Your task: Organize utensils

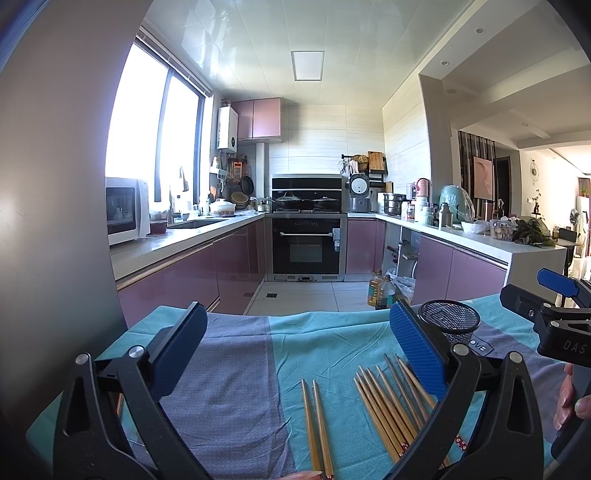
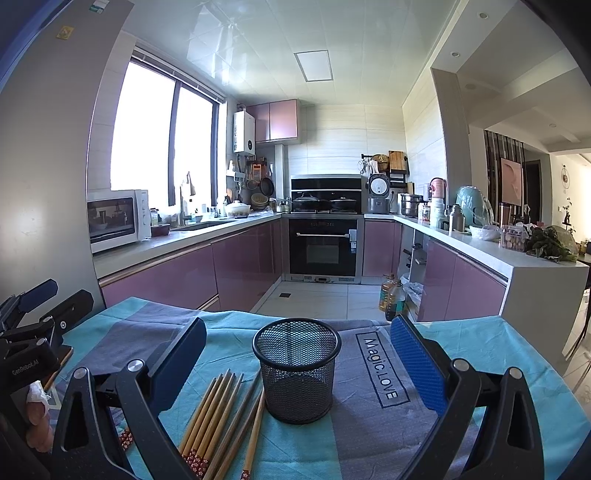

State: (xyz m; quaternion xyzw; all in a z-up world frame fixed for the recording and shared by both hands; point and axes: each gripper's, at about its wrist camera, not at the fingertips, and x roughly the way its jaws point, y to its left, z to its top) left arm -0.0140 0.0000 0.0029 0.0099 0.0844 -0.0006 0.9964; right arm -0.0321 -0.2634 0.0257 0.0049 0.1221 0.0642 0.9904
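Bamboo chopsticks (image 2: 218, 413) lie fanned on the teal and grey cloth (image 2: 369, 435), just left of the upright black mesh cup (image 2: 297, 369). The left hand-held gripper (image 1: 295, 354) and right hand-held gripper (image 2: 299, 362) both gape wide, seemingly holding nothing.

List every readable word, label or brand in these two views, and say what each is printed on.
"Magic.LOVE": boxed print on the tablecloth, right of the mesh cup.
"GenRobot.AI": on the left gripper body, right wrist view.
"DAS": cut off at the frame edge, on the right gripper body, left wrist view.
Oven label, water heater display, fridge stickers: too small to read.
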